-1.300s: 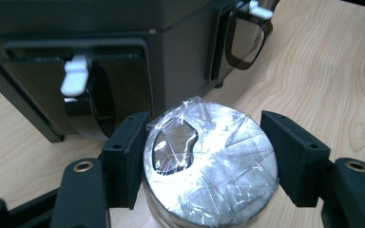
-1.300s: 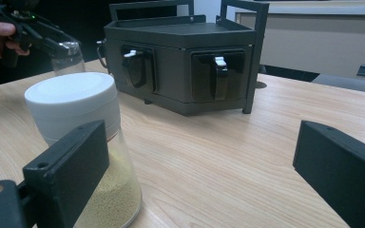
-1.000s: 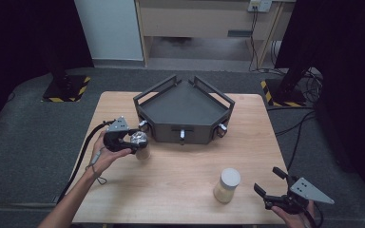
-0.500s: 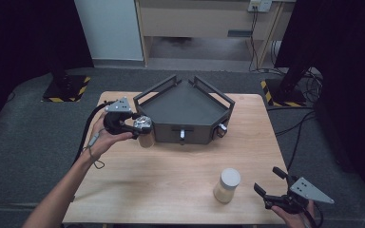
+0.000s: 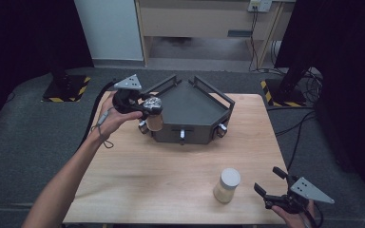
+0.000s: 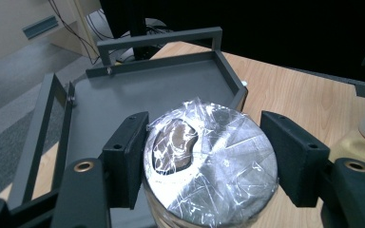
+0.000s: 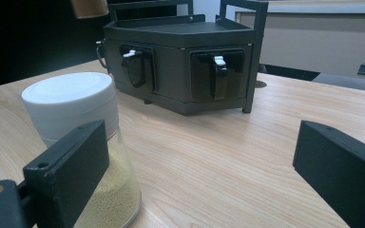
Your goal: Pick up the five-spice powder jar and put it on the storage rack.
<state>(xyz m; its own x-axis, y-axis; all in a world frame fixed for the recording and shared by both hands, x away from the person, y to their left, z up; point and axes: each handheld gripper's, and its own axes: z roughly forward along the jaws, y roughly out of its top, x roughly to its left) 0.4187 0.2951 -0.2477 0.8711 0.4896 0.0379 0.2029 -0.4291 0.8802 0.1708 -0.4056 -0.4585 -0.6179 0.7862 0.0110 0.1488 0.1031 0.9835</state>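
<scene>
The left gripper [image 5: 148,105], clamped on a foil-capped jar [image 6: 211,159], has lifted it off the table to the dark tray's [image 5: 195,107] edge, likely to set it inside. The right gripper [image 5: 271,183] hangs open beside the white-lidded jar [image 5: 227,185].

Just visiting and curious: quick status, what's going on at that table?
Left gripper shut on foil-topped jar, held above dark tray. Right gripper open beside white-capped jar. Nothing in the way.

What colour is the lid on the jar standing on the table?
White. The lid tops a clear jar of yellowish grains, best seen in the right gripper view.
</scene>
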